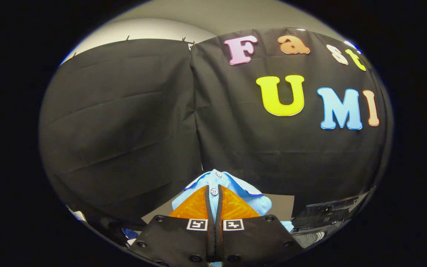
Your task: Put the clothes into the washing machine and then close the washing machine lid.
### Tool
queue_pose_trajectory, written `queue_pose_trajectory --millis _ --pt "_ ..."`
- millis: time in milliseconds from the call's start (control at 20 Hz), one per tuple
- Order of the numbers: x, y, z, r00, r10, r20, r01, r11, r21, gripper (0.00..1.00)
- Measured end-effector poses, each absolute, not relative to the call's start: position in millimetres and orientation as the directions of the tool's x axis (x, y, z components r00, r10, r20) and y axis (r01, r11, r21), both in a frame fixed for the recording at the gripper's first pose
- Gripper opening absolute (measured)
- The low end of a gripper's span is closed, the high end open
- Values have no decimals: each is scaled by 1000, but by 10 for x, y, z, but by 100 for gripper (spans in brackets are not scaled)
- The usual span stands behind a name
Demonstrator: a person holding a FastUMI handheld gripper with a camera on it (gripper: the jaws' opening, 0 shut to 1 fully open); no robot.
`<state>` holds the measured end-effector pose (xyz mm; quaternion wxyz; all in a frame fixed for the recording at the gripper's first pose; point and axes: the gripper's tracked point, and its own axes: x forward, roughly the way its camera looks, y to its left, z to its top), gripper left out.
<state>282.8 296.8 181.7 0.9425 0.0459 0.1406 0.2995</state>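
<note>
The gripper (214,194) was clamped on the shirt (232,185), its bulk bunched just ahead of the fingers. Beyond hung the cloth wall (124,122), barring the way forward. A dark machine edge (324,213) stood at the right; above the shirt lay open room.

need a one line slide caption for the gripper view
Gripper shut on a light blue shirt, held up in front of the booth's black cloth wall.

Grey flat surface (282,204) extends beyond the gripper (214,190). A light blue shirt (235,185) sits at 12 o'clock, pinched between the closed fingers. Contact between shirt and surface cannot be confirmed.
</note>
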Motion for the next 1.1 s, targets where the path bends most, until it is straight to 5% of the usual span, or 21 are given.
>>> queue_pose_trajectory --millis 550,1100 --pt "2904 1966 1882 807 550 -215 -532 835 141 1" --pt "3180 278 1690 894 384 -232 -361 923 135 1"
